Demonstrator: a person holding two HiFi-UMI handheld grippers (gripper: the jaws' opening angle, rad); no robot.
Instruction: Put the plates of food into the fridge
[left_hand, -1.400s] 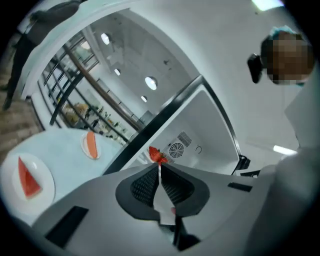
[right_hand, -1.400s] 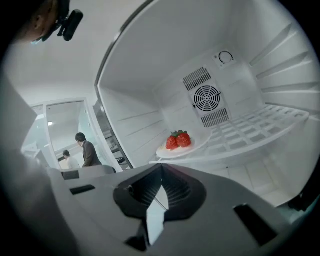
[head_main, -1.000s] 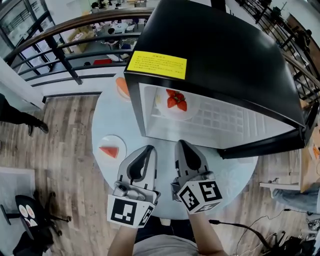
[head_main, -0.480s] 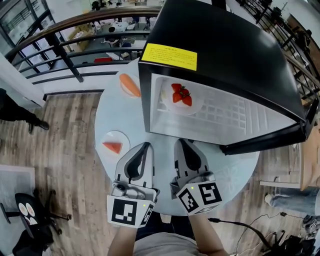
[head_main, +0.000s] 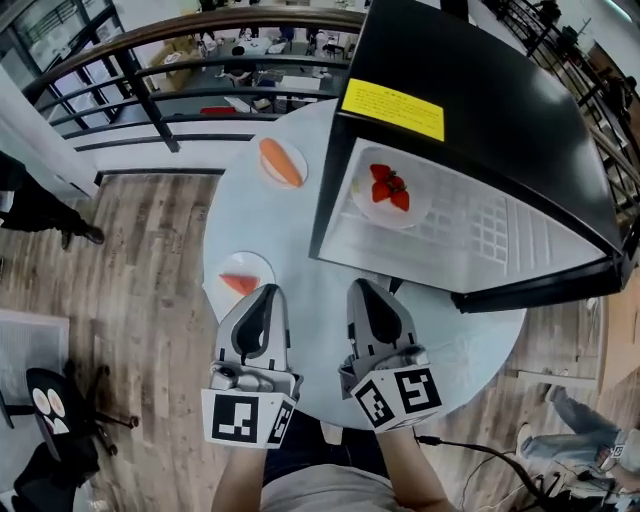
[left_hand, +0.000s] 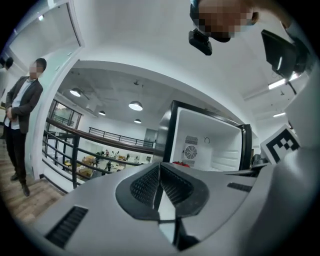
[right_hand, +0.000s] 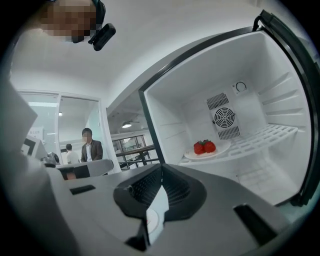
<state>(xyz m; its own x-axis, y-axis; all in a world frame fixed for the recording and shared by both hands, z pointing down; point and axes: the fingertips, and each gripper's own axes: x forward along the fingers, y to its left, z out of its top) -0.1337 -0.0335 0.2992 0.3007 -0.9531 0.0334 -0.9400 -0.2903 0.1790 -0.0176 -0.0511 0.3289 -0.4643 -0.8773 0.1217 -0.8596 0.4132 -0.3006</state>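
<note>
Left gripper (head_main: 262, 293) and right gripper (head_main: 368, 290) keep fingers clenched, empty. The watermelon plate (head_main: 222, 268) lies on the table (head_main: 310, 300) beside the left gripper; probably light, stiff, slippery, so take its rim

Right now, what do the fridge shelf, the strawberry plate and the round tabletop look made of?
White wire fridge shelf: coated metal wire, probably; open grid of thin bars.
Small round white plate under the strawberries: glazed ceramic or plastic; smooth, plain, cannot tell which.
Round pale tabletop: smooth, slightly glossy, maybe painted or laminate; faint sheen, no grain.
</note>
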